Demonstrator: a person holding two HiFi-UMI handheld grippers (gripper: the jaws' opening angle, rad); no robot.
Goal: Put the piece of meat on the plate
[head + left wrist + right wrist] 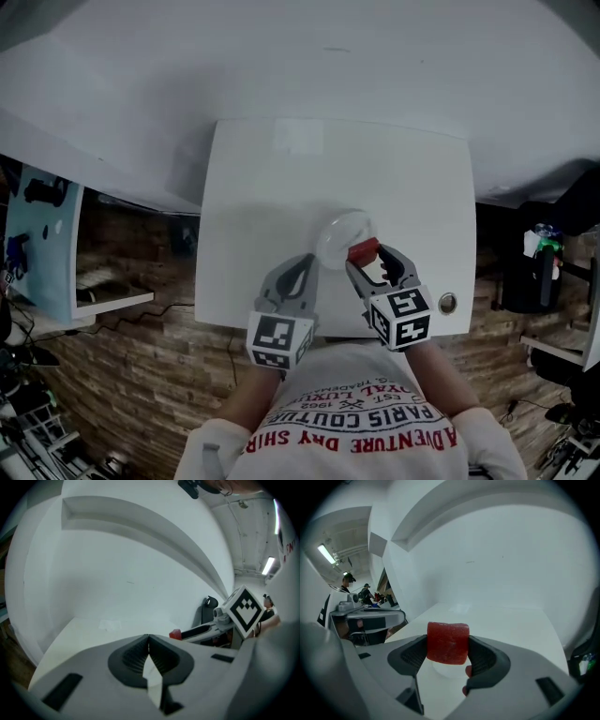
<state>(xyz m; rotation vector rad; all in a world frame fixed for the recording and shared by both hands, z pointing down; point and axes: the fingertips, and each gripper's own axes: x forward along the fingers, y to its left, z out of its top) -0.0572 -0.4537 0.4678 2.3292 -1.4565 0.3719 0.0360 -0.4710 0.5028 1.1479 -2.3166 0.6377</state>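
**Head view, then each gripper view: one piece of meat clamped over one plate**

Head view: one white desk (pixel 262 187) carries a single small round white plate (pixel 336 236), which sits in the desk's front half, a little right of the middle. There are two grippers, both reaching in over the front edge. The right gripper (pixel 367 259) holds the one piece of meat (pixel 363 250), a red block, between its jaws. The block sits over the plate's front right rim, though this view does not show whether it touches the plate. The left gripper (pixel 307 262) lies just left of the plate with nothing at its tips. One small round metal fitting (pixel 447 302) is set into the desk near the front right corner.

Left gripper view: the left gripper (pixel 148 640) has its jaws clenched together, ribbed pads meeting, with nothing between them. To the right, the right gripper (pixel 180 634) shows side-on, its marker cube (pixel 243 609) behind it and the piece of meat (pixel 175 633) at its tips, above the desk (pixel 93 630).

Right gripper view: the right gripper (pixel 447 645) has its jaws grasping the piece of meat (pixel 447 641), one pad pressed on each side of the block. The meat's top stands above the pads. The plate (pixel 440 670) shows as a pale disc directly below the meat, between the jaws, on the desk (pixel 511 625). The left gripper (pixel 370 620) is at the left, near the desk's edge.
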